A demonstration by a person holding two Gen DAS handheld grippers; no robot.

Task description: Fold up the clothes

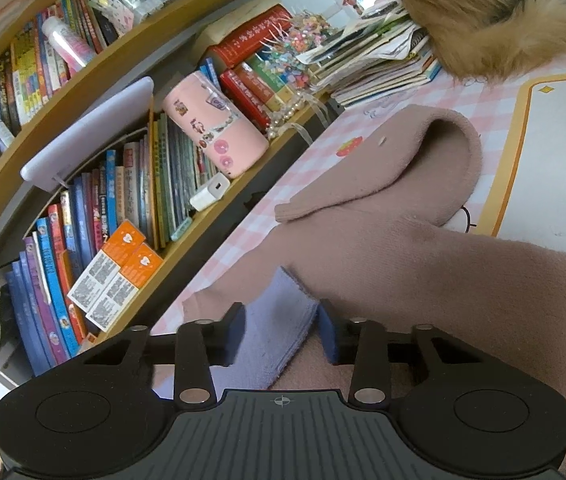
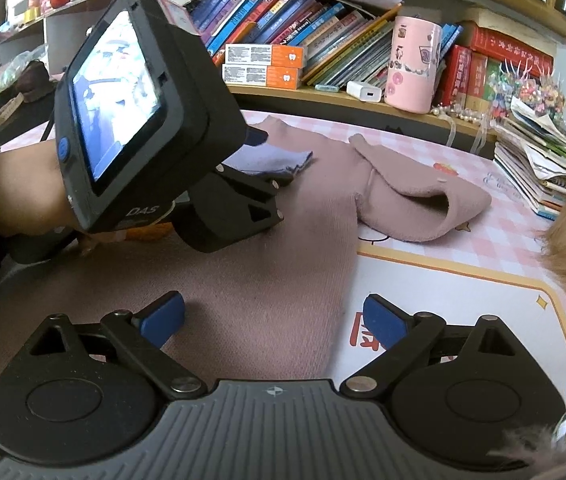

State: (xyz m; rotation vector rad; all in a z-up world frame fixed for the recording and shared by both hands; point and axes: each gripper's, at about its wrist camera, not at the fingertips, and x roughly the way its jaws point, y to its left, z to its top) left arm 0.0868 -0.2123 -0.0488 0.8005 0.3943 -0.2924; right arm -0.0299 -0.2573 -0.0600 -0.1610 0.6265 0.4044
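- One mauve sweater (image 2: 267, 264) lies spread on the counter (image 2: 463, 292); one sleeve (image 1: 411, 160) is folded across, its cuff pointing toward the bookshelf.
- One small lilac cloth (image 1: 279, 320) lies on the sweater's edge nearest the shelf.
- Two claws in view. Left claw (image 1: 281, 330): blue pads stand either side of the lilac cloth, narrowly set; whether they press it cannot be told. No earlier view is to hand.
- Right claw (image 2: 273, 322): jaws wide apart, nothing gripped, straddling the sweater's edge where it meets the mat (image 2: 455, 320).
- One hand (image 2: 19, 196) carries the left claw, seen from the right wrist view.
- Counter: pink-and-white check covering, with one white mat bordered in yellow on it.
- One tan fur item (image 1: 495, 12) lies at the counter's far end.
- One stack of booklets (image 2: 539, 168) stands on the counter beside the shelf.
- Room: bookshelf (image 1: 83, 92) along the counter, rows of books; one pink cylinder (image 1: 215, 136), one white charger (image 1: 210, 191), two orange boxes (image 2: 263, 65).
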